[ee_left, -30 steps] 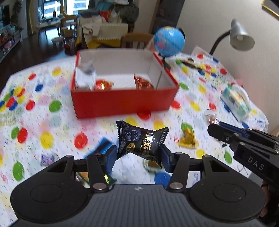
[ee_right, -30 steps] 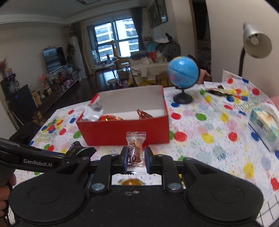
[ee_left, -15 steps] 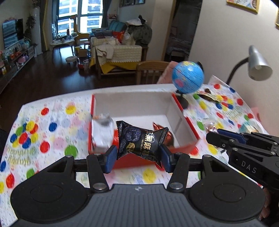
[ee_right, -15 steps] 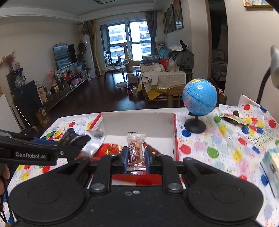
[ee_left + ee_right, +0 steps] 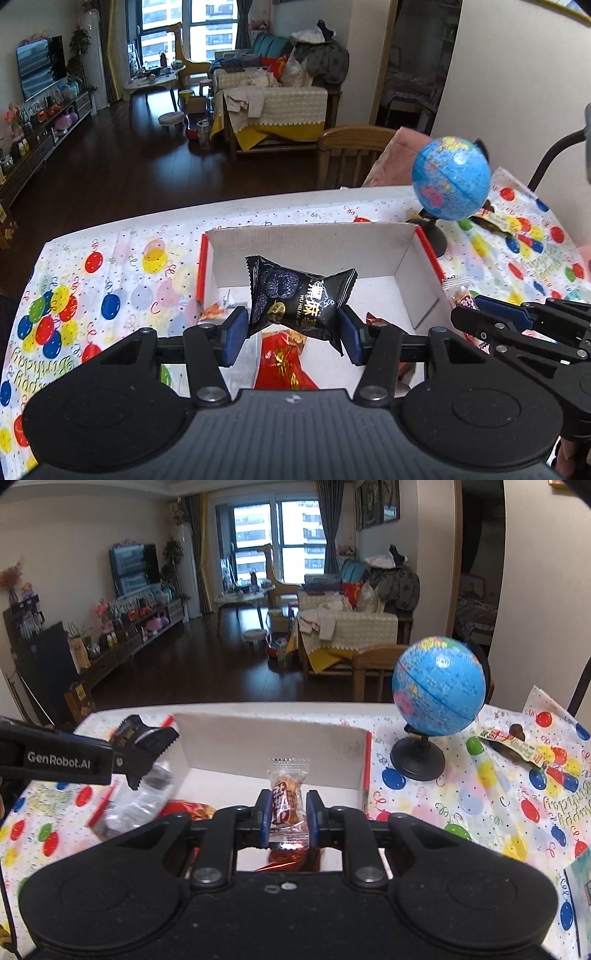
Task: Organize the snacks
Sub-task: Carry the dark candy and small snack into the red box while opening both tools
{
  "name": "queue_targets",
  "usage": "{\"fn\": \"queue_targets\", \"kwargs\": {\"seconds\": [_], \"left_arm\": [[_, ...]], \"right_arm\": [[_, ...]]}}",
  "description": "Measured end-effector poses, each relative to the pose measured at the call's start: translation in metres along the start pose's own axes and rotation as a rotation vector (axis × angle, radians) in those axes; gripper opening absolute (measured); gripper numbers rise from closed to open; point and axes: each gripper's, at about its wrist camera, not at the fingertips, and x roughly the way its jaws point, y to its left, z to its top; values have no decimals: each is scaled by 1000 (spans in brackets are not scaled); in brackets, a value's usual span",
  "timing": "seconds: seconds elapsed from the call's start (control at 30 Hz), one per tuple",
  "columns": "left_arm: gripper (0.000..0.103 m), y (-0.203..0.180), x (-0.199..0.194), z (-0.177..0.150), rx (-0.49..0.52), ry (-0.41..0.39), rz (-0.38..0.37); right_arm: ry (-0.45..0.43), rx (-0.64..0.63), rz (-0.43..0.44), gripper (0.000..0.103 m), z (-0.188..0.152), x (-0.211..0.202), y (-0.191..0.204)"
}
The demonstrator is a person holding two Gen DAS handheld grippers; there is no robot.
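We find the black snack packet clamped in the left gripper and the clear-wrapped candy pinched in the right gripper, both poised over the red box, where several snacks already lie, neither yet dropped in.

Daylight comes through a tall window with grey curtains at the far end of the room. Dark wooden floor runs past a television on the left wall toward a cluttered sofa. A wooden chair stands at the desk's far edge.
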Motion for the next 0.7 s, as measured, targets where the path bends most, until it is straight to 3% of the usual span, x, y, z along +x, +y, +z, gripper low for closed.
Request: {"fn": "queue_targets", "kwargs": {"seconds": [0.4,0.7], "left_arm": [[52,-9,80,6,39,112,38],[53,-16,110,-5,67,187,37]], "right_arm": [[122,-11,-7,18,-5,64,-11],[175,-12,23,18,-10,84,-11]]}}
